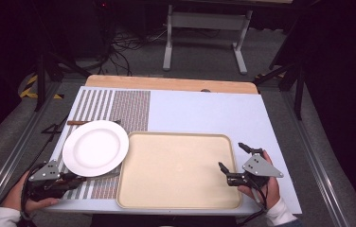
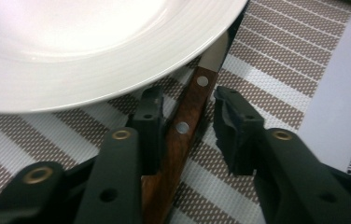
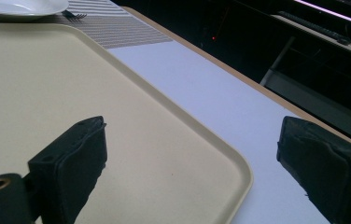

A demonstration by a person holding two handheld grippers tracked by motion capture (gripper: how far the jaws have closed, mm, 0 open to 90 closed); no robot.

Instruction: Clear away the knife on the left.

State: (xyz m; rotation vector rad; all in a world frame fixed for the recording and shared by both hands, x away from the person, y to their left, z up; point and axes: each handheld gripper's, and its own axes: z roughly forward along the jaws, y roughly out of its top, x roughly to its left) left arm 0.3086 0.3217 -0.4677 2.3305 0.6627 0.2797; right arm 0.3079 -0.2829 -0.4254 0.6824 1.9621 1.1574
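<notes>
A knife with a brown wooden handle (image 2: 183, 122) lies on the striped placemat (image 2: 276, 60), its blade running under the rim of the white plate (image 2: 71, 46). My left gripper (image 2: 186, 100) straddles that handle, jaws closed in on it from both sides. From above, the left gripper (image 1: 74, 179) sits at the plate's (image 1: 95, 147) near edge. My right gripper (image 1: 231, 156) hovers open over the right end of the beige tray (image 1: 178, 170). In the right gripper view, the right gripper (image 3: 190, 135) has nothing between its pads.
A fork with a wooden handle (image 1: 79, 122) lies behind the plate on the placemat (image 1: 129, 109). The tray (image 3: 47, 70) holds nothing. The pale blue tabletop (image 1: 204, 113) stretches beyond it. A metal table frame and cables sit on the floor behind.
</notes>
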